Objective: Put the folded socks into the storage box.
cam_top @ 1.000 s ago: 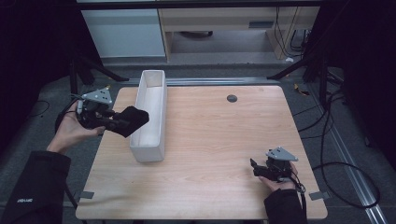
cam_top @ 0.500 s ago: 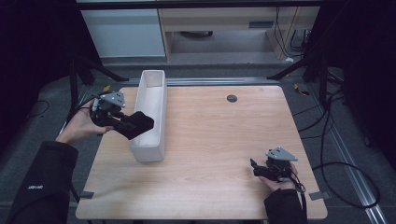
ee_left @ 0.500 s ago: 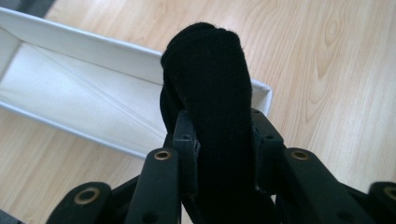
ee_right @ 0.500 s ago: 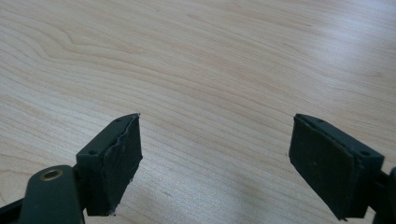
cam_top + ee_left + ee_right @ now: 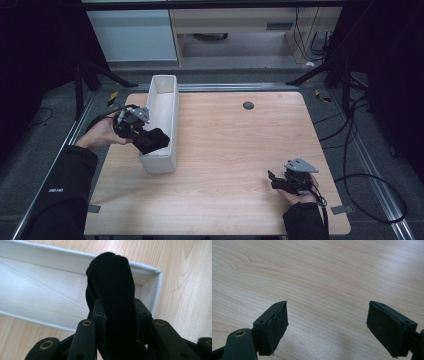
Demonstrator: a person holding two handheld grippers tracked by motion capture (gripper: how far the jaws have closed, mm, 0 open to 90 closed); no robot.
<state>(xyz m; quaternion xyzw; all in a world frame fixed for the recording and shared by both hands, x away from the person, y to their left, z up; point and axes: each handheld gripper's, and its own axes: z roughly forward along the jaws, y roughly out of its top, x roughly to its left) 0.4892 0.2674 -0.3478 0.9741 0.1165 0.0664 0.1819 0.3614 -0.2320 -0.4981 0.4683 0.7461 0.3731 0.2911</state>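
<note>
A rolled black knit cloth point(image 5: 152, 140) point(image 5: 111, 287) is clamped between the jaws of my left gripper point(image 5: 142, 136) point(image 5: 117, 312), which is shut on it. The cloth hangs over the near end of a long white bin point(image 5: 162, 95) point(image 5: 37, 287) on the left side of the wooden table point(image 5: 235, 145). Its free end points down into the bin's near corner. My right gripper point(image 5: 274, 180) point(image 5: 327, 327) rests low over the table near the front right, open, with bare wood between its pads.
A small dark round disc point(image 5: 248, 105) lies at the table's far side. Stand legs and cables point(image 5: 360, 135) run along the floor at both sides, and a white cabinet point(image 5: 132, 35) stands behind the table.
My left gripper has carried the black cloth rightward and down, from beside the bin's left wall to over its near end. The right gripper has stayed put.
</note>
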